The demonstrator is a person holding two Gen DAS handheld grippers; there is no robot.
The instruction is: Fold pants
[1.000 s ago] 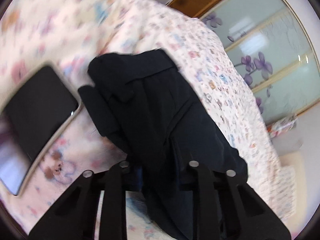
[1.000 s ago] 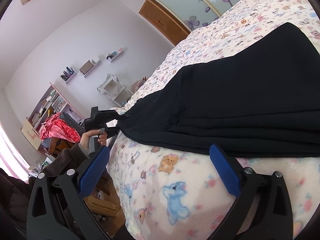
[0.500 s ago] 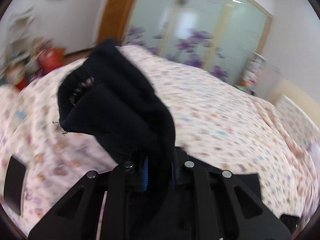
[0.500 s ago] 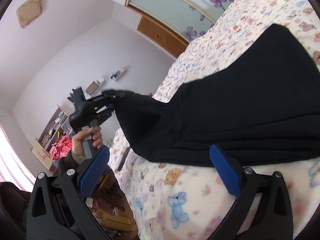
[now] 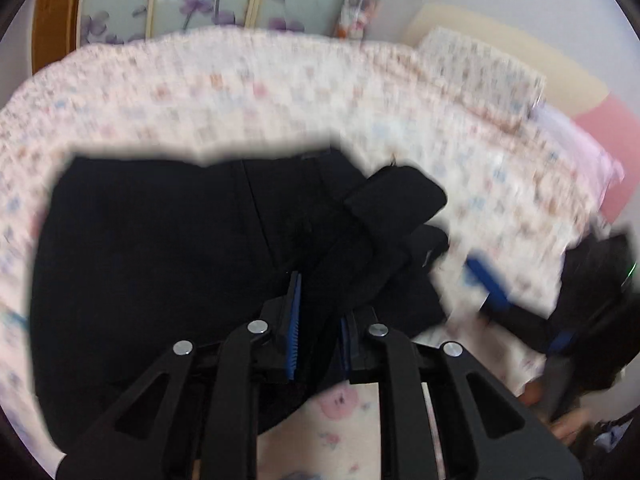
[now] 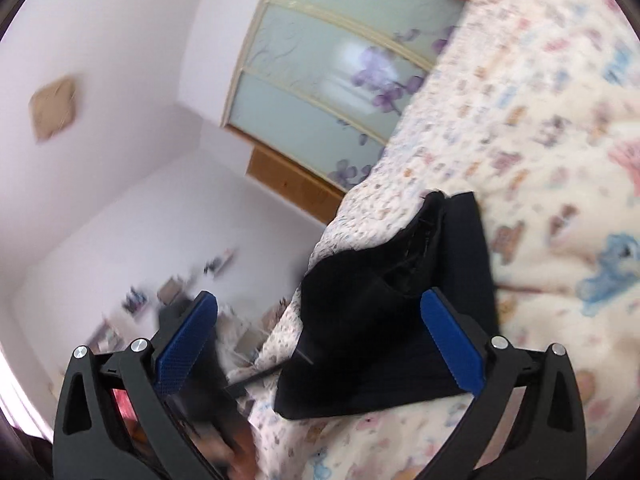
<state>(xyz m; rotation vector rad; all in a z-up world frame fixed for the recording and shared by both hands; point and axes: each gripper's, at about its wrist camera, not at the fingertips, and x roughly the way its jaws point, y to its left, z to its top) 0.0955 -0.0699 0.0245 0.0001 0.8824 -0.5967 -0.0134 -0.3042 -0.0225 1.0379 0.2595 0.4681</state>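
Black pants (image 5: 168,264) lie folded on the bed with the teddy-print cover (image 5: 280,96). My left gripper (image 5: 318,320) is shut on a folded end of the pants (image 5: 384,220) and holds it over the pile. My right gripper (image 6: 320,340) is open and empty, just in front of the near end of the pants (image 6: 400,320). One blue pad of the right gripper (image 5: 488,284) shows at the right in the left wrist view. The left gripper is a dark blur (image 6: 192,364) at the lower left in the right wrist view.
Sliding wardrobe doors with purple flowers (image 6: 340,72) stand beyond the bed. A pillow (image 5: 480,64) lies at the head of the bed by a pink and cream headboard (image 5: 600,132). Shelves with small items (image 6: 172,292) are on the far wall.
My left gripper has carried the held end of the pants up and over onto the folded pile. My right gripper stayed open and swung round to face the near end of the pants.
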